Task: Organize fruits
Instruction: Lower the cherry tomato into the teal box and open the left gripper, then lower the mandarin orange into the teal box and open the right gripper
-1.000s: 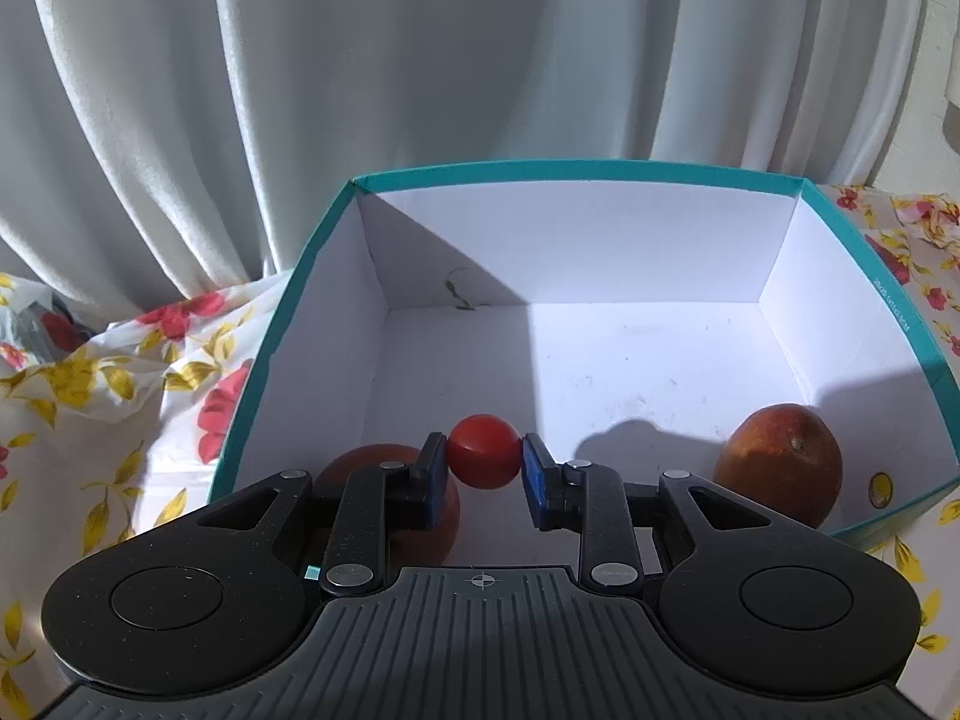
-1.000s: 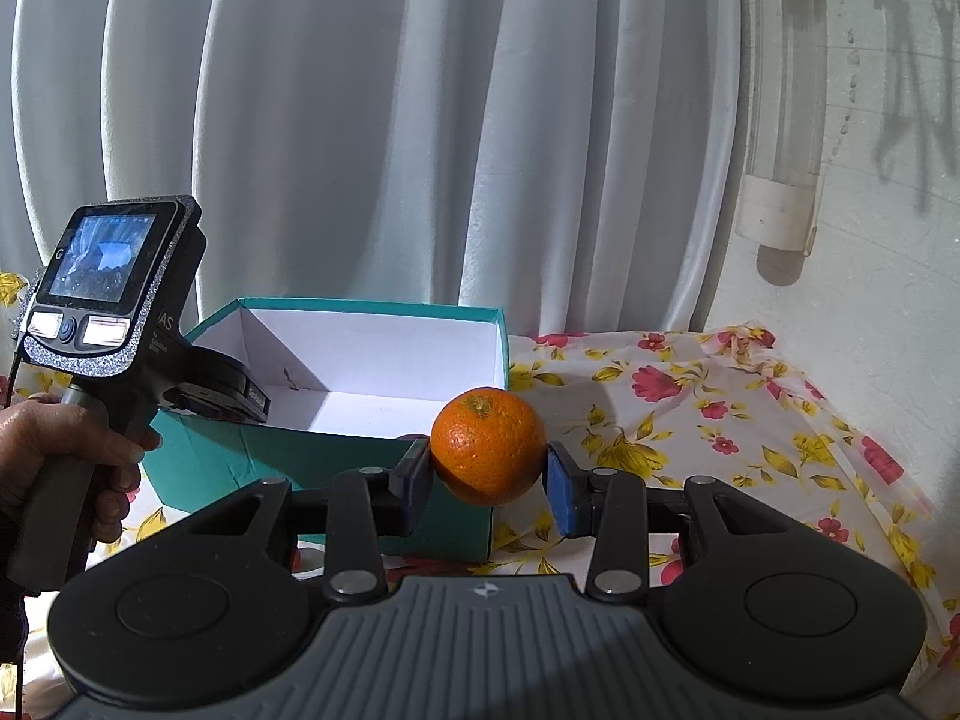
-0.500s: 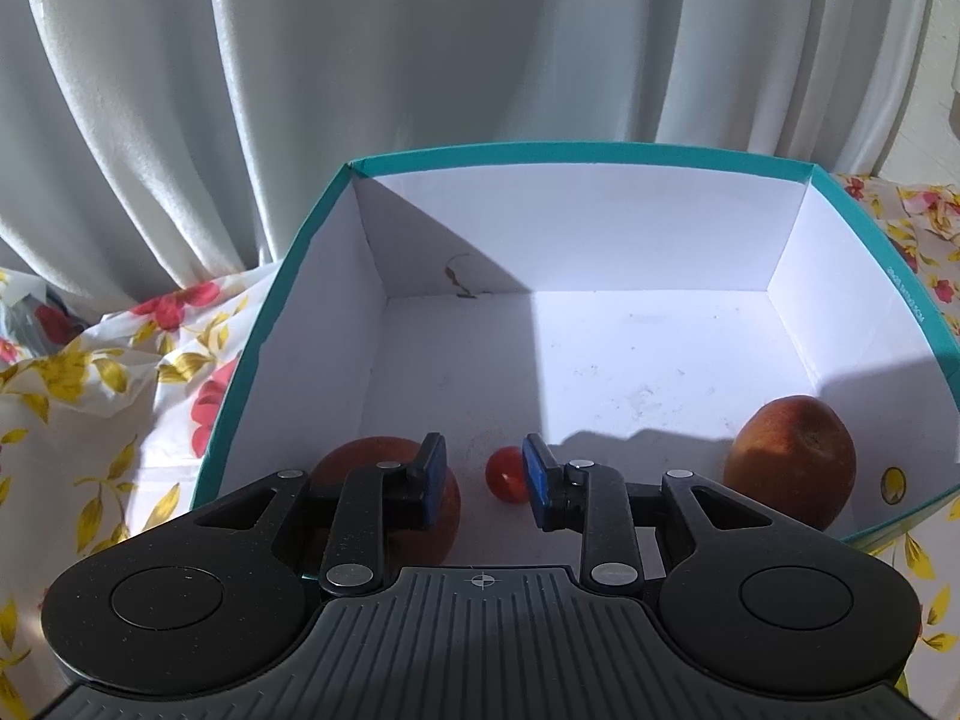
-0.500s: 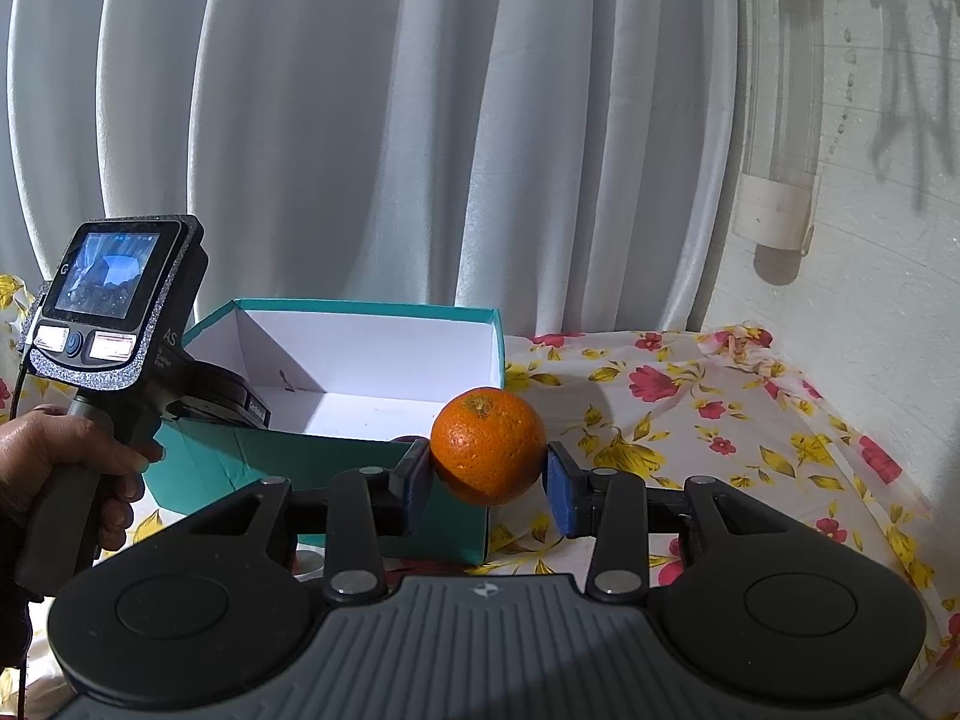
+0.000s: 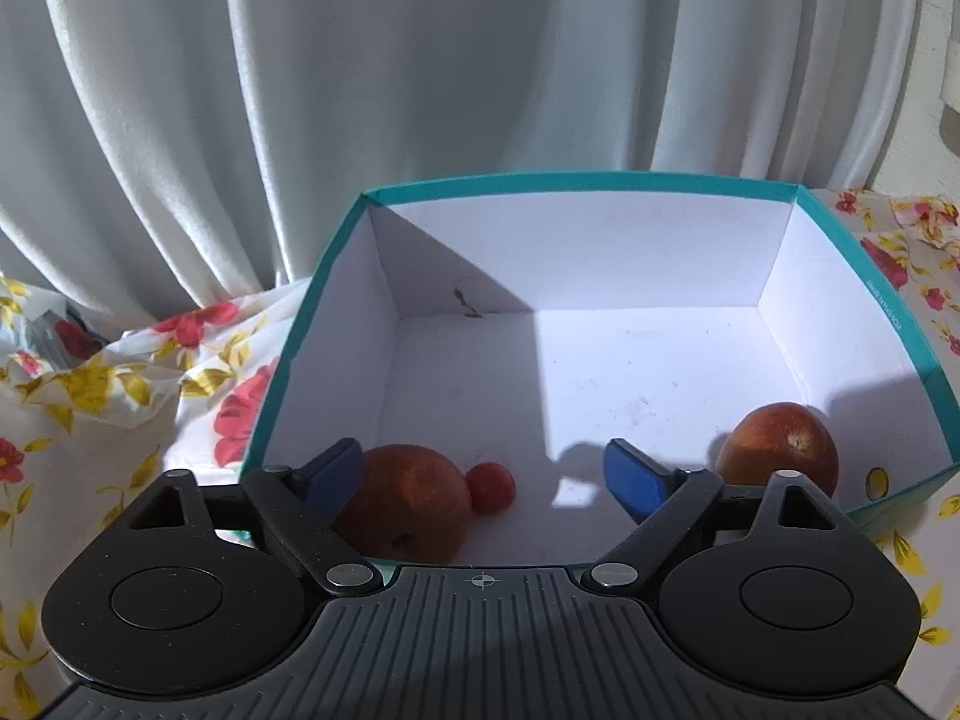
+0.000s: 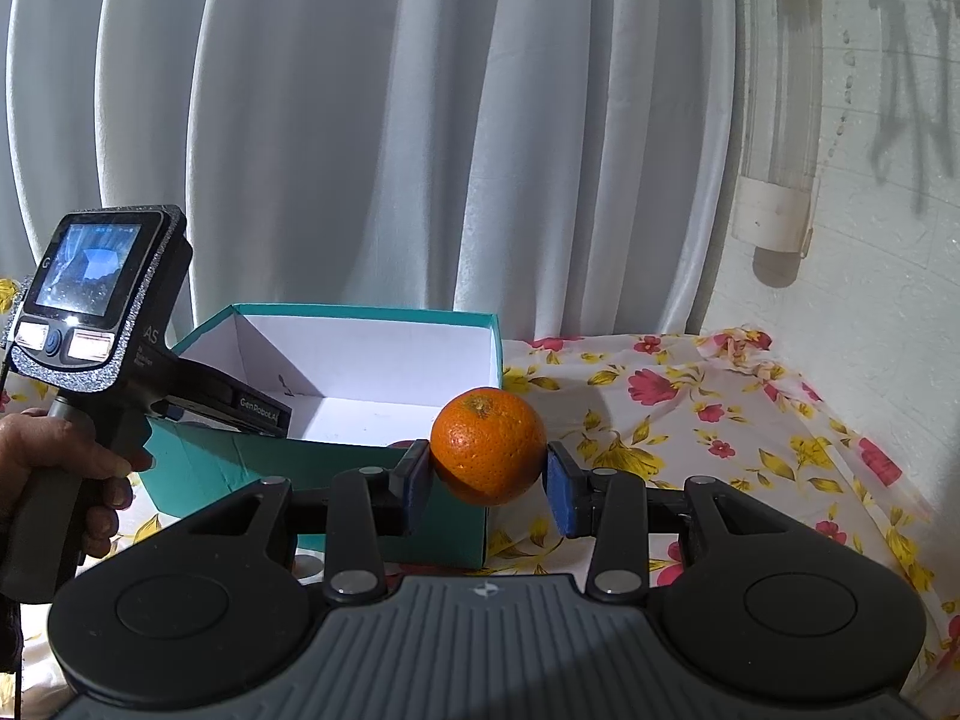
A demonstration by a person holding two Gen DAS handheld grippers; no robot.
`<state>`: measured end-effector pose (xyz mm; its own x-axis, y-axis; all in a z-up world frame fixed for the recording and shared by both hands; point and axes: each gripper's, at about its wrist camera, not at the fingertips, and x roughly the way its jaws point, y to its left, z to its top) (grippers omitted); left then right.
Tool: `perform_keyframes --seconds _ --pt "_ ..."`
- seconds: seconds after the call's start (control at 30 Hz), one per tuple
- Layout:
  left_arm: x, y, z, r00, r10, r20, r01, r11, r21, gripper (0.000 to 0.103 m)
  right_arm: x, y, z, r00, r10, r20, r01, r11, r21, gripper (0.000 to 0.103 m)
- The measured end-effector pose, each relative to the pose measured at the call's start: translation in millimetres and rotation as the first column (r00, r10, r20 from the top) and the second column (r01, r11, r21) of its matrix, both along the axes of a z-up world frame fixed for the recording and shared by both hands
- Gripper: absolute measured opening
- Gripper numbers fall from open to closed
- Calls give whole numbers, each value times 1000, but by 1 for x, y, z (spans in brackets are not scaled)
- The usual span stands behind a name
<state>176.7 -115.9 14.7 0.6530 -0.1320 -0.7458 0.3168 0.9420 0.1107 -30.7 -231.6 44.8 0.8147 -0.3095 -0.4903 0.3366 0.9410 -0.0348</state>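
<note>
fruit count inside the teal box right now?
3. A red-orange fruit by the near-left corner, a small tomato touching its right side, another red-orange fruit near-right. The box's near edge is hidden behind the left gripper, so more may be unseen.

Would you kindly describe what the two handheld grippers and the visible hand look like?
Both the left gripper and right gripper have grey ribbed bodies, black round-ended linkages with silver pivots, and blue finger pads. From the right wrist view, the left unit carries a lit screen marked GenRobot.AI; the bare hand shows no sleeve.
</note>
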Motion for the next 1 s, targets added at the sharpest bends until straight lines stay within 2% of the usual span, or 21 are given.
perform_keyframes --seconds 0.17,0.37,0.53,1.0 --pt "-16 7 18 1000 -4 21 4 1000 -10 97 1 1 2 1000 9 4 -9 1000 -9 39" --pt "-38 28 36 999 26 27 -24 998 -61 100 7 -1 2 1000 15 1 -15 1000 -17 39" --pt "-49 41 45 998 49 36 -47 996 -71 100 15 -3 1 1000 30 -1 -30 999 -18 39" --pt "-61 76 38 994 111 -13 -111 992 -65 101 55 0 -9 995 97 -23 -98 994 -41 39"
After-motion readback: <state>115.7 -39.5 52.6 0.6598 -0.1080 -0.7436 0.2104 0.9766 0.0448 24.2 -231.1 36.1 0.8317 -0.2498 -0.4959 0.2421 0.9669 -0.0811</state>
